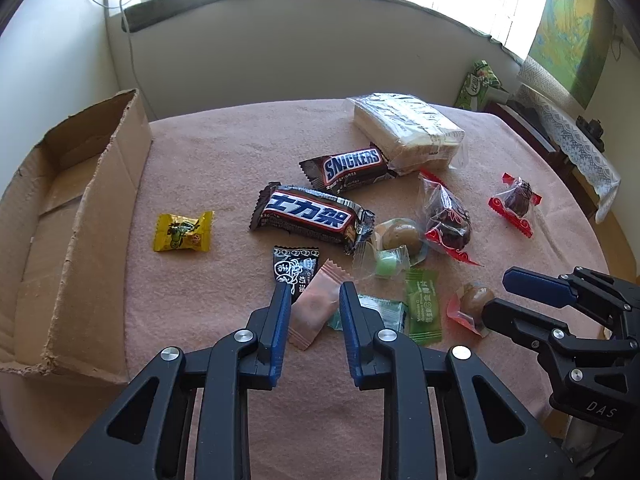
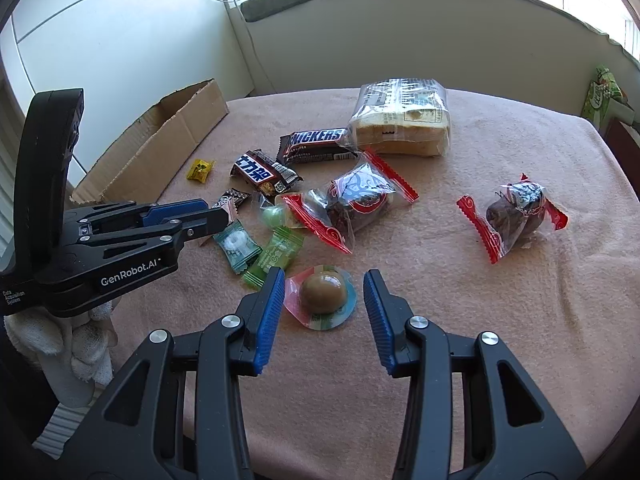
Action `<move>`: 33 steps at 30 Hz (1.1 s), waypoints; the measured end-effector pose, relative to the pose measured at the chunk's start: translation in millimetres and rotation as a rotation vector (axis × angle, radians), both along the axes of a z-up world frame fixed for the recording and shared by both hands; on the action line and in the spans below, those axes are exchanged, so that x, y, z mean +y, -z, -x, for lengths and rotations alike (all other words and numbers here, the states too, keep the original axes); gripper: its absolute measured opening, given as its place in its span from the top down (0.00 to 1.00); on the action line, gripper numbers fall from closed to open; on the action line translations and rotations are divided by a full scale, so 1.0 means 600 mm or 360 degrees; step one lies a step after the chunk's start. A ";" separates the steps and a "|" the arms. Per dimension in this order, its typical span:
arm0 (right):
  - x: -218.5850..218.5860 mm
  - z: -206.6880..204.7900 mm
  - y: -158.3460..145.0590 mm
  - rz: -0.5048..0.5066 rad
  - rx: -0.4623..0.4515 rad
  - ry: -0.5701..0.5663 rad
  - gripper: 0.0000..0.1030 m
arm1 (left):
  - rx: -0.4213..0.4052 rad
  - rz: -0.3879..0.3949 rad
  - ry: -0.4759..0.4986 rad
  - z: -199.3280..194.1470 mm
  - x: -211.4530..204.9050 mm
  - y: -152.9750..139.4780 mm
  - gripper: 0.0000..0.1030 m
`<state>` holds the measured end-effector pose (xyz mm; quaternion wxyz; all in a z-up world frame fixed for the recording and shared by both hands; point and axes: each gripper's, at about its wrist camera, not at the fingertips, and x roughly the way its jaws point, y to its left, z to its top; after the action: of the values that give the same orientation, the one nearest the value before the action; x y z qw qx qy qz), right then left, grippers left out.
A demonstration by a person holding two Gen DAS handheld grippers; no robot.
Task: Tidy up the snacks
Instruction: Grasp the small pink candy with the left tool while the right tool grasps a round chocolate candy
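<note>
Several wrapped snacks lie on a pink tablecloth [image 1: 208, 152]. My left gripper [image 1: 314, 290] is open with its jaws on either side of a pink candy packet [image 1: 316, 308]. My right gripper [image 2: 325, 278] is open around a round brown candy in a clear wrapper [image 2: 323, 292], which also shows in the left wrist view [image 1: 472, 302]. Two Snickers bars [image 1: 348, 170] [image 1: 310, 216], a bread pack [image 1: 408, 130] and a yellow candy [image 1: 183, 232] lie further out. An open cardboard box [image 1: 92, 200] stands at the left.
Green candy packets [image 1: 423, 306] and a teal one [image 2: 236, 246] lie between the grippers. Two red-edged bags of dark fruit [image 2: 360, 200] [image 2: 514, 212] lie to the right. A wall and a window sill run behind the table.
</note>
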<state>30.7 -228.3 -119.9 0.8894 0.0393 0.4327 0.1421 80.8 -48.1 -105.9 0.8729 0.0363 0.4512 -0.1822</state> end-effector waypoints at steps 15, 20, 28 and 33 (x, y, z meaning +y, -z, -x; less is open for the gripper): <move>0.004 -0.013 0.019 0.0021 0.0046 -0.0034 0.67 | 0.0012 -0.0053 0.0051 -0.003 0.001 0.015 0.77; 0.003 -0.014 0.020 0.0018 0.0050 -0.0042 0.69 | 0.0014 -0.0050 0.0058 -0.009 -0.001 0.018 0.77; -0.007 -0.012 0.019 -0.0029 0.0063 -0.0034 0.74 | -0.0008 -0.0043 0.0002 -0.009 -0.002 0.019 0.95; -0.007 -0.008 0.017 -0.0042 0.0062 -0.0030 0.75 | -0.0014 -0.0016 -0.0028 -0.007 0.006 0.015 0.95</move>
<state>35.5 -232.6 -129.8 0.8788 0.0497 0.4484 0.1554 85.2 -44.5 -115.1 0.8763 0.0375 0.4485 -0.1721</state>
